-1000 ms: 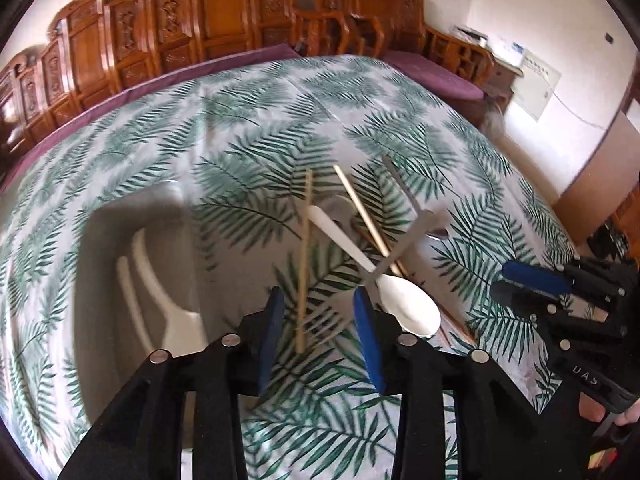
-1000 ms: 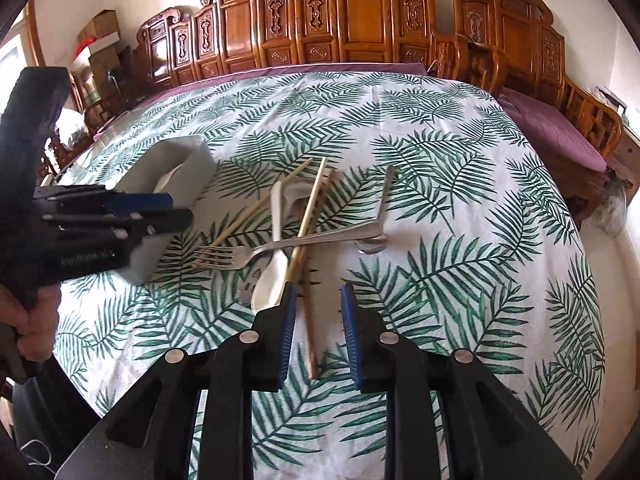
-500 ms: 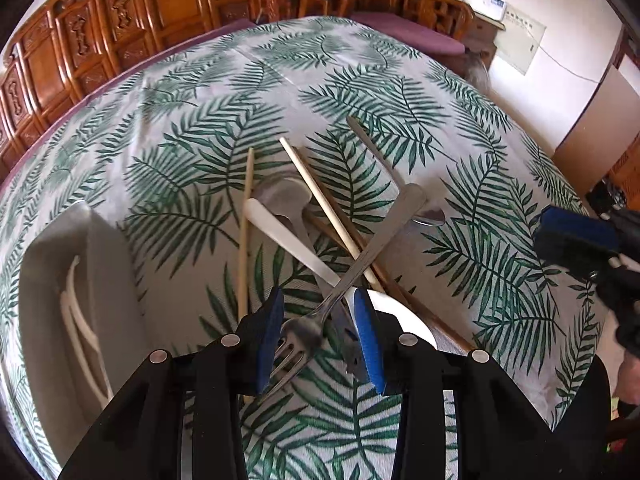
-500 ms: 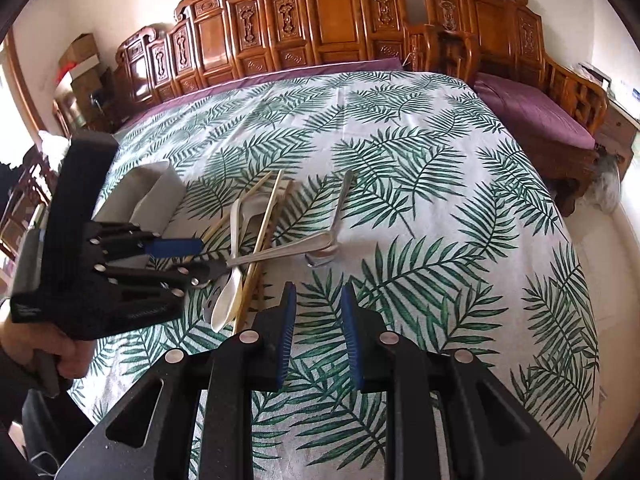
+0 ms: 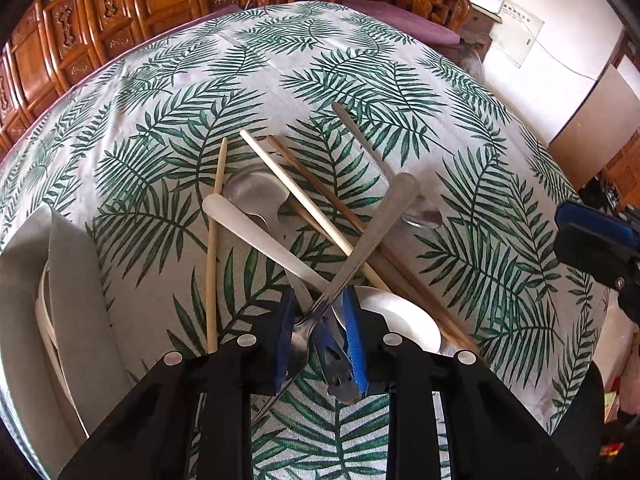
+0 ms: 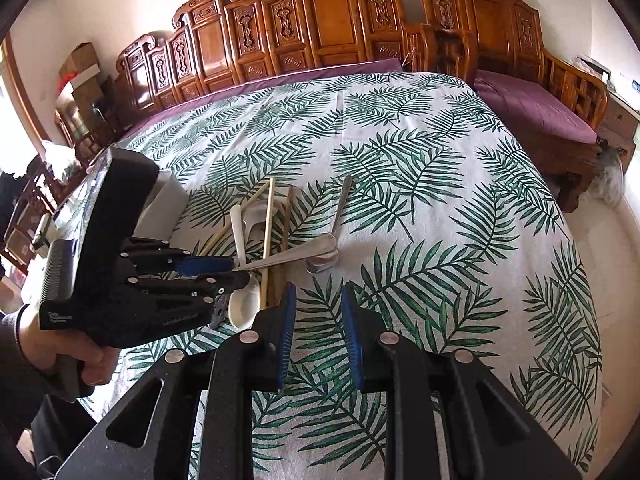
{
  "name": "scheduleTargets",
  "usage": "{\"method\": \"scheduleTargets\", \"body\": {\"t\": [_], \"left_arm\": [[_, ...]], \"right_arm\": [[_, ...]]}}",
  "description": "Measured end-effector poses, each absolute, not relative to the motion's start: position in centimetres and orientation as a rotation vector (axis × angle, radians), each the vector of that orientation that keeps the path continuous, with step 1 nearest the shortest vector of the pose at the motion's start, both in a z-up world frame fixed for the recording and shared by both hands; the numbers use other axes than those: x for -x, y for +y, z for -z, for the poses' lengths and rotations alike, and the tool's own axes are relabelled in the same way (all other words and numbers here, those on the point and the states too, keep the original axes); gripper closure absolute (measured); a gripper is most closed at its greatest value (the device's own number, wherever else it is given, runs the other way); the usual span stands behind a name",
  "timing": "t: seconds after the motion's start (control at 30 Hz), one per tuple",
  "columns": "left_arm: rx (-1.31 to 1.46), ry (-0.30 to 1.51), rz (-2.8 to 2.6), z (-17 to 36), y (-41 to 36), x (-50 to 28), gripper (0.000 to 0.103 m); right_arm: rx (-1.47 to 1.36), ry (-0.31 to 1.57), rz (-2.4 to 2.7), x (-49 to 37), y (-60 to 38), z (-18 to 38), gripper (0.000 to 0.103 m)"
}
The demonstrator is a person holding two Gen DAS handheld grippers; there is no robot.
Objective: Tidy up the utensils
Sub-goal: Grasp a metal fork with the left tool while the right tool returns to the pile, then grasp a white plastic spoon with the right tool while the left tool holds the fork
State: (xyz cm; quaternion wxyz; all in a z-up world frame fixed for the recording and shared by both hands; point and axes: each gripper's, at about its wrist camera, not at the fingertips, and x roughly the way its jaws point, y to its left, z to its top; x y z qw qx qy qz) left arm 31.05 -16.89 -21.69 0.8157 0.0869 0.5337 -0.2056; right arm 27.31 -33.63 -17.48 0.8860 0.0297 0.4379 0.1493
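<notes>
Left gripper (image 5: pixel 320 324), jaws just closing around the metal fork (image 5: pixel 360 248) atop piled utensils; right gripper (image 6: pixel 318 320), jaws parted and empty, above the counter (image 6: pixel 440 200).

Metal fork (image 5: pixel 360 248): handle pointing 1 o'clock, tines at 6, crossing white plastic spoon (image 5: pixel 304 268). Pale chopsticks (image 5: pixel 296 196), brown chopsticks beneath. Metal spoon (image 5: pixel 416 208) at 2 o'clock.

Left hand-held gripper (image 5: pixel 318 326) lowered, jaws closing round fork (image 5: pixel 360 248) neck

Left gripper (image 5: pixel 320 320) fingers just closing around metal fork (image 5: pixel 360 240) neck atop utensil pile.
</notes>
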Motion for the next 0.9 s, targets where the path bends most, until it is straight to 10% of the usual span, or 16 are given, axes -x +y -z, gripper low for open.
{"method": "scheduleTargets", "body": {"t": [0.9], "left_arm": [[-0.115,1.01,0.368,16.5,-13.8,-26.6,0.097]], "right_arm": [[-0.015,0.915,-0.33,-26.9,-32.1,17.8,0.078]]}}
